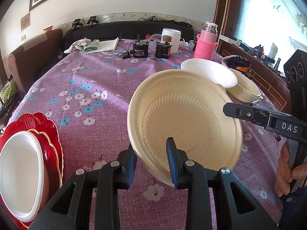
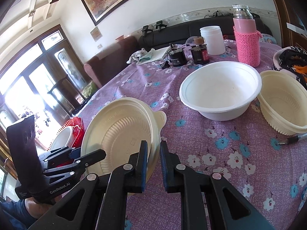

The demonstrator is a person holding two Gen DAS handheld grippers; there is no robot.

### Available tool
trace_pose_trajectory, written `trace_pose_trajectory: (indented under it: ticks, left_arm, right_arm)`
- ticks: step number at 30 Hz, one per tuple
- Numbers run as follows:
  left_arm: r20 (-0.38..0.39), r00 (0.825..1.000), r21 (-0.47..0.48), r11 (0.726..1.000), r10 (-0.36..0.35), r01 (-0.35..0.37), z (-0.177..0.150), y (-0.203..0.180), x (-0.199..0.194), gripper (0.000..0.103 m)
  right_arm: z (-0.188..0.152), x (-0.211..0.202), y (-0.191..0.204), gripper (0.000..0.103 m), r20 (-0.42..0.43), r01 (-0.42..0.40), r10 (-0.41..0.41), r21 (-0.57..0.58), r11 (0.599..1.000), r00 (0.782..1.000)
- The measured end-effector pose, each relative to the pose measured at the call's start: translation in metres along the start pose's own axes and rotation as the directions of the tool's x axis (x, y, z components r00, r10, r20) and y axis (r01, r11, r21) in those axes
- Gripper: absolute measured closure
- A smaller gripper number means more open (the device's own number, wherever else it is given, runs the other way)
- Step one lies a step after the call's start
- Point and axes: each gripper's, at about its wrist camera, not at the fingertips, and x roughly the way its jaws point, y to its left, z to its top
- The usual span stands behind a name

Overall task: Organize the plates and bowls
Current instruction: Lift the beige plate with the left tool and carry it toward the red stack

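My left gripper (image 1: pixel 151 153) is shut on the near rim of a cream plastic plate (image 1: pixel 184 118), held tilted above the purple floral tablecloth (image 1: pixel 86 88). My right gripper (image 2: pixel 153 153) has its jaws around the same plate's (image 2: pixel 119 130) right rim, a narrow gap left; it shows at the right of the left wrist view (image 1: pixel 230 109). A white bowl (image 2: pixel 220 94) and a cream ribbed bowl (image 2: pixel 284 103) stand at the far right. A white plate (image 1: pixel 19 174) lies on red scalloped plates (image 1: pixel 51 134) at the near left.
At the table's far end stand a pink knit-covered flask (image 2: pixel 247 44), a white jar (image 2: pixel 212 40), two black motors (image 2: pixel 176 56), a cloth and a notebook (image 1: pixel 103 45). A pen (image 2: pixel 293 139) lies by the cream bowl. Sofas line the far wall.
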Motion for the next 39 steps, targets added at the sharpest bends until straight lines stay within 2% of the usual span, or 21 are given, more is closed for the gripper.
trace_pose_trajectory:
  ticks: [10, 19, 39]
  left_arm:
    - [0.039, 0.999, 0.009, 0.999, 0.034, -0.034, -0.001, 0.006, -0.014, 0.075]
    - [0.065, 0.997, 0.001, 0.999, 0.047, -0.047, -0.002, 0.018, -0.026, 0.075]
    - [0.111, 0.990, -0.053, 0.995, 0.087, -0.081, -0.006, 0.048, -0.053, 0.073]
  right_arm:
    - [0.001, 0.004, 0.008, 0.088, -0.017, -0.030, 0.030, 0.005, 1.000, 0.999]
    - [-0.002, 0.010, 0.016, 0.088, -0.048, -0.069, 0.072, 0.064, 0.996, 0.996]
    - [0.008, 0.013, 0.058, 0.087, -0.054, -0.102, 0.103, 0.026, 0.995, 0.993]
